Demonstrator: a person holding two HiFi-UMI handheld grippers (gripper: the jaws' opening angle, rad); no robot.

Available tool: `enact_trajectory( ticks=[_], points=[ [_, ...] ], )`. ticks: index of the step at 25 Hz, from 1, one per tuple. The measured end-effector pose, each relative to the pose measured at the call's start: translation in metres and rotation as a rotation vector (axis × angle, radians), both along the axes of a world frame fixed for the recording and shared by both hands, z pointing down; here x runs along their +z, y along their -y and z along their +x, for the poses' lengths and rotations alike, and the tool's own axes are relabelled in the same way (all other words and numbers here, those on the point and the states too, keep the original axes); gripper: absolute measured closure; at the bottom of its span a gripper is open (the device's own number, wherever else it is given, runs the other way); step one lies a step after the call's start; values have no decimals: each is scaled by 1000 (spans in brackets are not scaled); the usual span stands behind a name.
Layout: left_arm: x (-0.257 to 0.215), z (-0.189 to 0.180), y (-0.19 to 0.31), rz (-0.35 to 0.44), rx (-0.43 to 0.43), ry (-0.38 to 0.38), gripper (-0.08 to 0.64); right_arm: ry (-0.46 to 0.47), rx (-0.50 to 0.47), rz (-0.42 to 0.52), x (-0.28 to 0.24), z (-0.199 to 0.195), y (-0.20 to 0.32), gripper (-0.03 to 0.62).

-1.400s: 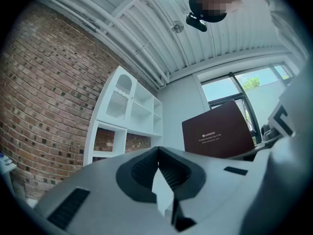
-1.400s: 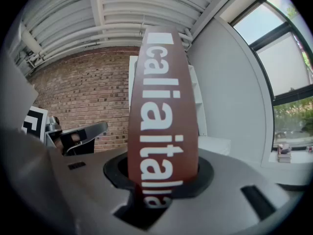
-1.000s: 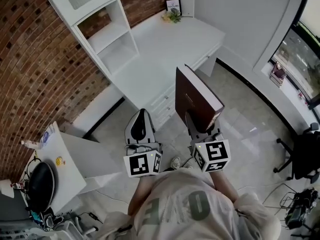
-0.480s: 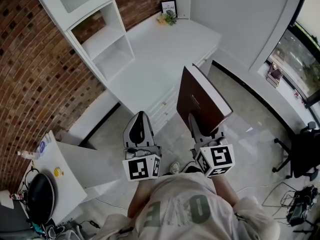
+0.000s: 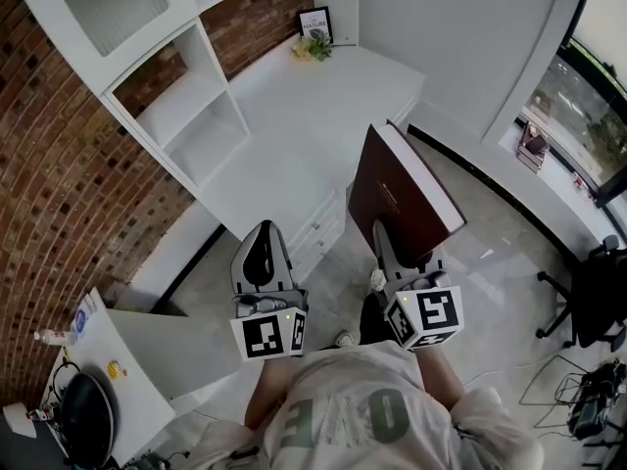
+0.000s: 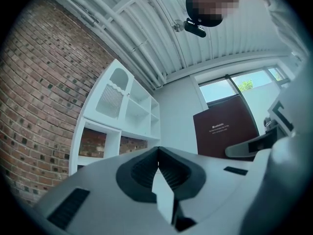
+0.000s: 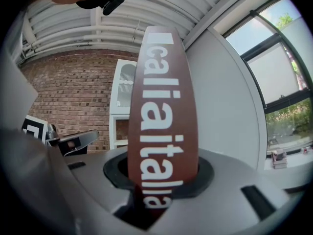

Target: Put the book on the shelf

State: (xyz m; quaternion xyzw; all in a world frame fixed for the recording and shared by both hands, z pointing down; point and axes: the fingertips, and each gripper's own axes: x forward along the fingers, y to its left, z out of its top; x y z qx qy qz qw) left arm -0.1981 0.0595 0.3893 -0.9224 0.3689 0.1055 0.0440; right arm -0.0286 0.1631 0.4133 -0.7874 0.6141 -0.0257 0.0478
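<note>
Head view: right tool [image 5: 400,253], clamped on the book [image 5: 397,196], and closed empty left tool [image 5: 261,233] have neared the shelf [image 5: 186,116].

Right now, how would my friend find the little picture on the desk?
Follow the long white desk by the brick wall to its far corner. A small black-framed picture stands there beside a yellow-green plant; it's the only framed thing on the desk.

The book [image 7: 164,121] carries white lettering up its spine: "caliaitalia", its last letters partly hidden. A small white line on its cover is too fine to read. On the far desk [image 5: 294,135], a framed sign [image 5: 314,23] probably says "NATURE". The shirt [image 5: 338,429] shows a large "OE".
</note>
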Motion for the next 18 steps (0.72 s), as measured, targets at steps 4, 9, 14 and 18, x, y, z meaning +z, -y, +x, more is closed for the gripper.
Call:
enact_trajectory(
  ticks=[4,9,14,18],
  points=[
    [-3,41,21,46,12,31,548,-22,-12,22,-7,37,33,442],
    [-2,92,74,19,-27,24,548,-33,-86,38,-14,90,98,442],
    [-14,142,138,2,-112,20,548,-30,-186,35,-22,142,169,442],
    [-32,184,181,21,-162,15,548,-8,-247,29,-30,185,221,442]
  ],
)
